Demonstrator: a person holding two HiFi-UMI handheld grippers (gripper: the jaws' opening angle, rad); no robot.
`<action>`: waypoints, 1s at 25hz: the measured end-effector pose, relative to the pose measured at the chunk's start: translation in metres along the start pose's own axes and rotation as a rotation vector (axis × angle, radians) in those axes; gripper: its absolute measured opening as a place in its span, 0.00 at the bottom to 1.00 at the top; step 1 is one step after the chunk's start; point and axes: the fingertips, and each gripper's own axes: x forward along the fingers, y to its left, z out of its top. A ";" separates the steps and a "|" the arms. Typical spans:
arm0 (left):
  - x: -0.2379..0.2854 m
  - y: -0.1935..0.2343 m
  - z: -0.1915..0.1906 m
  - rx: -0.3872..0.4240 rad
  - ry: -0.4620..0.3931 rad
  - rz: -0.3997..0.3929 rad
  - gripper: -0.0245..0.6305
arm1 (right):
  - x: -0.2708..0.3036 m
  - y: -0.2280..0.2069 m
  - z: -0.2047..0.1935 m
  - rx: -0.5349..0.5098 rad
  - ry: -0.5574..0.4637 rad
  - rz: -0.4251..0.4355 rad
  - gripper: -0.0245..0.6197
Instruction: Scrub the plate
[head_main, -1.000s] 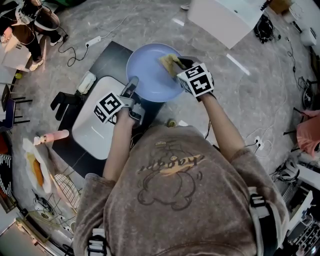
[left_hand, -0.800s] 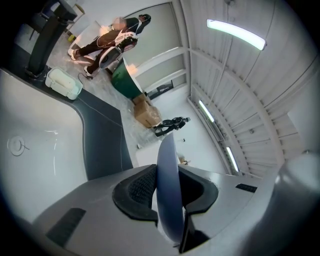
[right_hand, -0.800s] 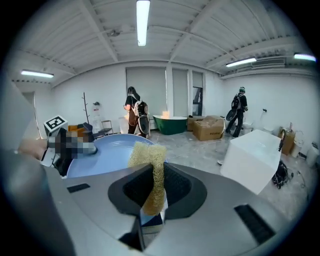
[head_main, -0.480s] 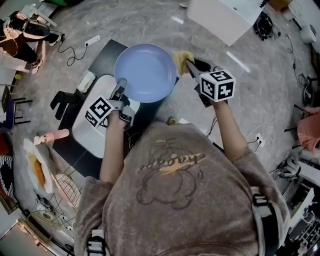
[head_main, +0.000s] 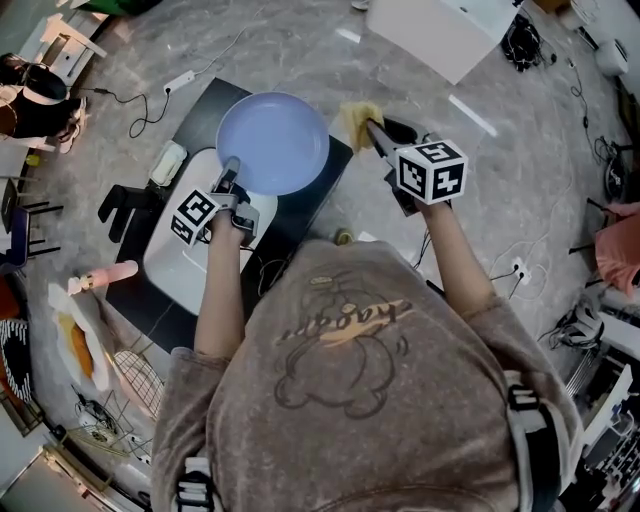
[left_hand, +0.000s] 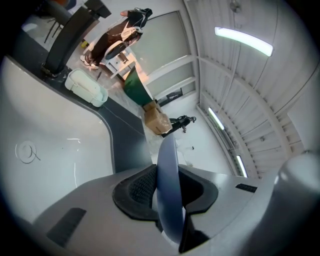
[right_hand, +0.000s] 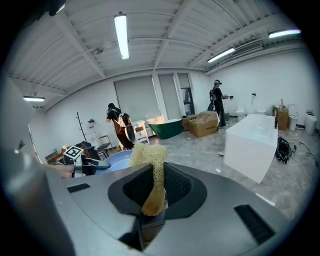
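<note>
In the head view a pale blue plate (head_main: 272, 143) hangs over the black counter (head_main: 300, 215), beside the white sink (head_main: 175, 265). My left gripper (head_main: 228, 180) is shut on the plate's near rim. In the left gripper view the plate (left_hand: 167, 185) stands edge-on between the pads. My right gripper (head_main: 372, 128) is off to the right of the plate, clear of it, shut on a yellow loofah scrubber (head_main: 357, 118). In the right gripper view the scrubber (right_hand: 150, 170) sticks up between the jaws, with the plate (right_hand: 112, 161) to the left behind it.
A white soap dish (head_main: 168, 163) lies at the sink's far left corner. A large white box (head_main: 450, 30) stands on the floor at the far right. A wire rack (head_main: 130, 380) and a pink bottle (head_main: 105, 273) are at the left. Cables cross the floor.
The scrubber has come off the plate; my right gripper moved right and rolled. My left gripper carried the plate left and lower, toward the sink.
</note>
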 end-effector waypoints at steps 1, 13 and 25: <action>0.004 0.007 0.000 -0.009 -0.003 0.007 0.19 | 0.001 0.001 -0.002 0.003 0.003 0.002 0.11; 0.039 0.052 -0.004 -0.069 0.004 0.041 0.19 | -0.003 -0.005 -0.013 0.030 0.017 -0.008 0.11; 0.053 0.086 -0.008 -0.029 0.028 0.180 0.14 | 0.002 -0.004 -0.023 0.038 0.044 -0.008 0.11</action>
